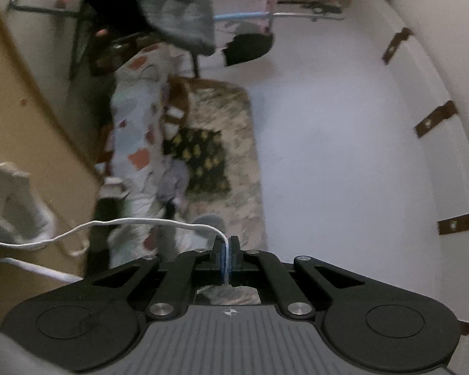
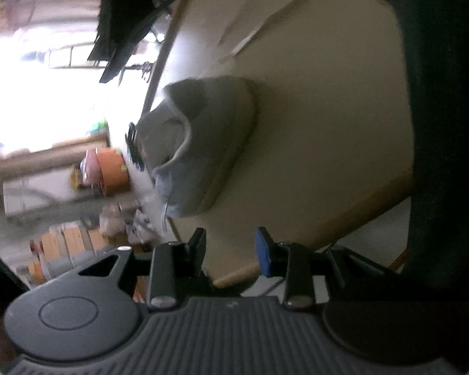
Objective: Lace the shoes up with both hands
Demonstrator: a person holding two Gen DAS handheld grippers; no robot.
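The left tongs [image 1: 226, 251] are clamped on a white shoelace [image 1: 134, 222], which sits pinched between the blue pads. From there the lace runs away leftward in a loose wavy line and leaves the picture at the left edge, so where it ends is cut off. The right tongs [image 2: 231, 247] stand parted with nothing between the pads, pointing toward a grey-white shoe [image 2: 200, 143].

The shoe rests on the tan tabletop [image 2: 328, 109] near its edge, seen rolled sideways in the right wrist view, with its pale sole against the tabletop and its opening rimmed in lighter trim. It is blurred; the eyelets cannot be made out, and only a short pale strand shows at its lower end. A second white lace [image 2: 265, 15] lies loose on the tabletop beyond the shoe, smeared by motion.

In the left wrist view only a corner of the shoe [image 1: 6, 193] shows at the left edge. Past it lie a patterned rug [image 1: 234, 162] and a dark cushion [image 1: 200, 159] on the white floor [image 1: 328, 125], all soft and hard to read.
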